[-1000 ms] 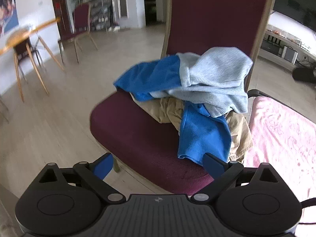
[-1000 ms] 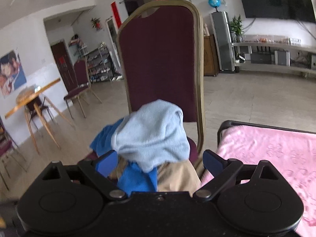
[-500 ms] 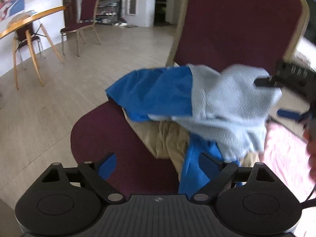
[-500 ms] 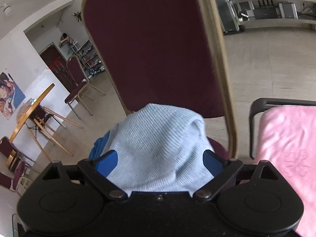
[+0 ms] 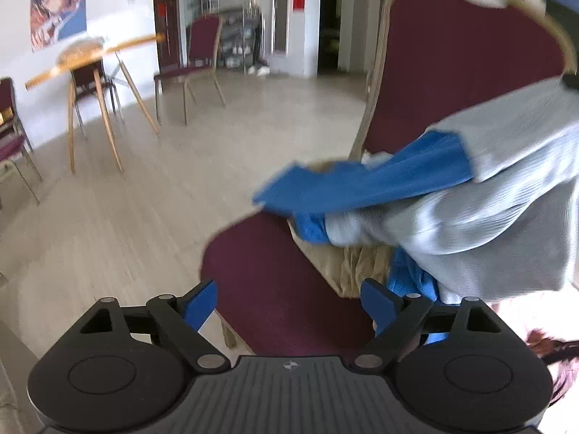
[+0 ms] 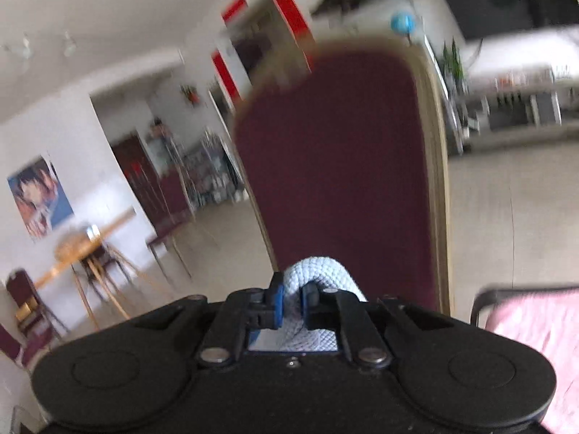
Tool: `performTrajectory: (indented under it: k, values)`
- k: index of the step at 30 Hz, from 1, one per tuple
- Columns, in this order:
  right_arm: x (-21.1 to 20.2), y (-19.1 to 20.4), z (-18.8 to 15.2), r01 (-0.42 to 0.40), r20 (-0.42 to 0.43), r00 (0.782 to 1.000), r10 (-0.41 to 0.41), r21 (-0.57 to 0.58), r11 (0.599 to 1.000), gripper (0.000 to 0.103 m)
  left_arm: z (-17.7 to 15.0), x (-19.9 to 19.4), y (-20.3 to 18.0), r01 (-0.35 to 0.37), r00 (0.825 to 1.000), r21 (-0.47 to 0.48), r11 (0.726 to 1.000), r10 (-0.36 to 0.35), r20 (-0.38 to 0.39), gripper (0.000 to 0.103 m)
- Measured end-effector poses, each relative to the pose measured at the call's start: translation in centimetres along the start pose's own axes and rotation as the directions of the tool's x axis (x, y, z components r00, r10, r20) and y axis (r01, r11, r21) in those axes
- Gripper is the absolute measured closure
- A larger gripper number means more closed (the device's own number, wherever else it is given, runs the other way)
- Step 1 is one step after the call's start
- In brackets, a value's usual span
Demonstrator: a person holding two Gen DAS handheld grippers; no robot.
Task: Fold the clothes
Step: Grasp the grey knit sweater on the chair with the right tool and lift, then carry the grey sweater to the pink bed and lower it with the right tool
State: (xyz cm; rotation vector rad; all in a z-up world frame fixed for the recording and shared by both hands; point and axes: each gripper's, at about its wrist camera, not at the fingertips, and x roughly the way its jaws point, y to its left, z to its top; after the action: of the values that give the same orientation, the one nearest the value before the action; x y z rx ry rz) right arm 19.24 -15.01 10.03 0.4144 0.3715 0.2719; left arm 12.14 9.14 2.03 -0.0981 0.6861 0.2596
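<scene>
Pale-blue knit garment [image 6: 318,271] clamped by just-closed right tongs [image 6: 291,303] | left tongs [image 5: 289,303] apart, angled down

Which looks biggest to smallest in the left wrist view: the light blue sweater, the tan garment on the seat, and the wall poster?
1. light blue sweater, largest by far, though it hangs nearest the camera.
2. and 3. tan garment and wall poster look about alike; the garment is mostly covered and the poster is far off, so no ranking.
</scene>
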Motion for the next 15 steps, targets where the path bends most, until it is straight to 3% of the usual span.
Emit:
performTrajectory:
  k: [4,9,15]
  values:
    - [-9.0,2.3,4.9,0.014,0.148,0.989,-0.009,-0.031,0.999,0.094,0.5,-6.0,0.1,0.039,0.995,0.015,0.999,-0.04,0.091,0.012]
    - [-21.5,2.9,10.0,0.109,0.333,0.94,-0.079,-0.071,0.992,0.094,0.5,-12.1,-2.3,0.154,0.973,0.077,0.985,-0.164,0.161,0.008]
    - [-31.0,2.3,12.5,0.277,0.403,0.889,-0.217,-0.097,0.956,0.094,-1.7,-16.3,-7.6,0.283,0.938,0.183,0.942,-0.312,0.154,0.008]
